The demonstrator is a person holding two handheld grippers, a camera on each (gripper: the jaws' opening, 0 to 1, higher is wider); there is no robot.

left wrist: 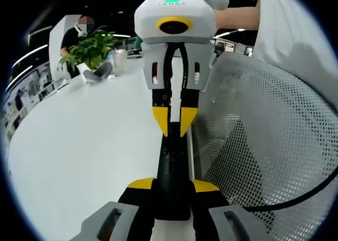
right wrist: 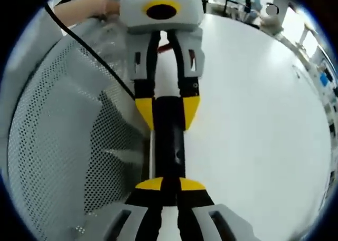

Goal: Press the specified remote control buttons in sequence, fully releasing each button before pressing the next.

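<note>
Right now your left hand-held gripper (left wrist: 171,191) clamps one end of the black remote (left wrist: 174,172) over the white counter (left wrist: 79,146). Your right hand-held gripper (right wrist: 170,187) has its yellow tips nearly together on the remote's other end. Beside it stands a perforated white mesh panel (left wrist: 264,125).

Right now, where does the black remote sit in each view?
Left gripper view: remote low centre, held between that view's own jaws.
Right gripper view: remote at centre, just above that view's own jaws.
Shared landmark: white mesh panel, right of the remote in the left gripper view, left of it in the right gripper view.
</note>
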